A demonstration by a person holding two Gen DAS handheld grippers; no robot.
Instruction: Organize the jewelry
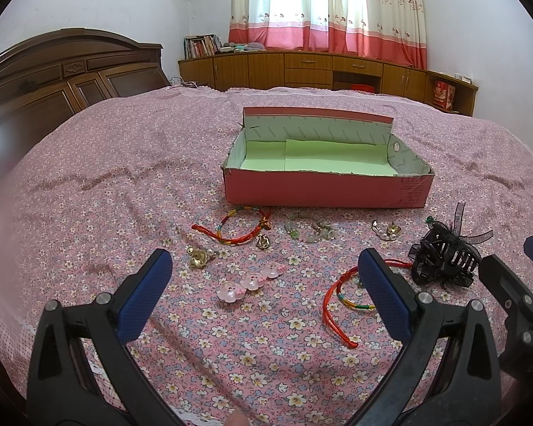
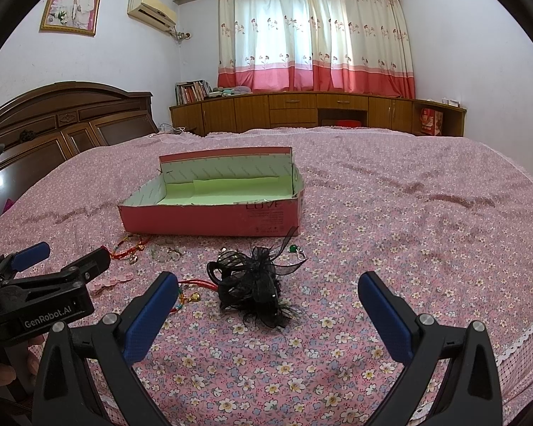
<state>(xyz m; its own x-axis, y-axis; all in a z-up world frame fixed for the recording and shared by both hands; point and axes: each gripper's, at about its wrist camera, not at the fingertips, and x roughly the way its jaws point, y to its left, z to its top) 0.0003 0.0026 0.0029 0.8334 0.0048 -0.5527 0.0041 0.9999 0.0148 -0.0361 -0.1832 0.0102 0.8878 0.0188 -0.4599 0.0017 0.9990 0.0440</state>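
Observation:
An open pink box (image 1: 323, 190) with a green lining sits on the floral bedspread; it shows too as the box (image 2: 209, 218). Before it lie a red cord bracelet (image 1: 240, 227), a pale bead bracelet (image 1: 311, 230), gold earrings (image 1: 197, 257), pearl earrings (image 1: 385, 230), a pink hair clip (image 1: 250, 280), a second red cord bracelet (image 1: 344, 293) and a black lace claw clip (image 1: 442, 261), (image 2: 252, 285). My left gripper (image 1: 263, 291) hangs open above the pink clip. My right gripper (image 2: 266, 312) is open just short of the black clip.
The bedspread (image 2: 408, 248) stretches wide to the right of the box. A dark wooden headboard (image 1: 53, 78) stands at left. Low wooden cabinets (image 1: 319, 69) run under the curtained window behind the bed. The left gripper's body (image 2: 42, 291) sits at the left of the right wrist view.

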